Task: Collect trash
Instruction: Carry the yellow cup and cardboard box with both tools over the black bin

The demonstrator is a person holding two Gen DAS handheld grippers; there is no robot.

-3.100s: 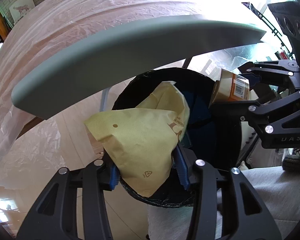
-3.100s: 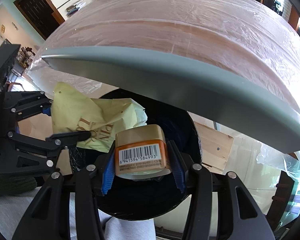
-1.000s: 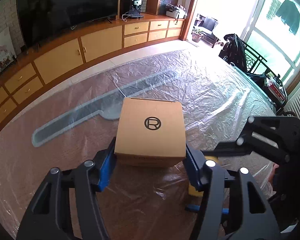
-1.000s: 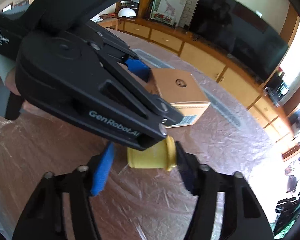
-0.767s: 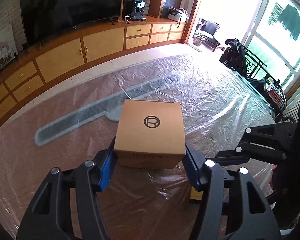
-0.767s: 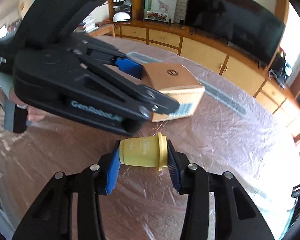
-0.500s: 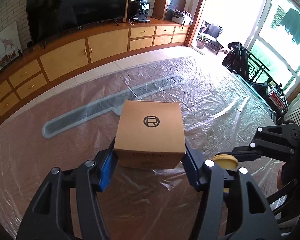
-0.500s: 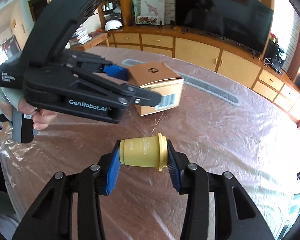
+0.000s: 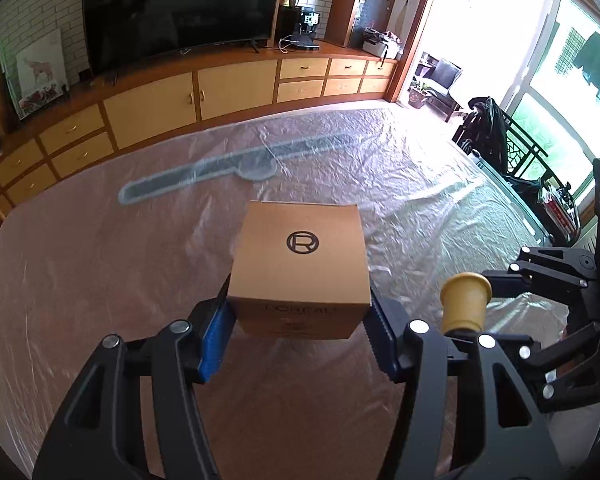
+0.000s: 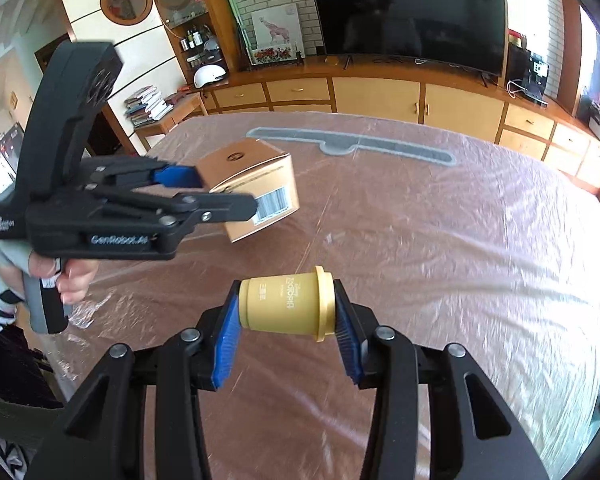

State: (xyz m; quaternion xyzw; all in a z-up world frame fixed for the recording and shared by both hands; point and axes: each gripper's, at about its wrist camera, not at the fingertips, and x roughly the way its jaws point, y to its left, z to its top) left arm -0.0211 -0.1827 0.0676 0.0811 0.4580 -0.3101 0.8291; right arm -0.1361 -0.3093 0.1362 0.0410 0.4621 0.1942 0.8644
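cardboard box (image 9: 300,268) – clamped, left hand-held gripper (image 9: 300,328)

cardboard box (image 9: 300,272) underside hidden, label print blurred

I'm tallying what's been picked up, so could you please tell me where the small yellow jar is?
The yellow jar lies sideways between the right gripper's fingers, held above the plastic-covered table, to the right of the cardboard box.
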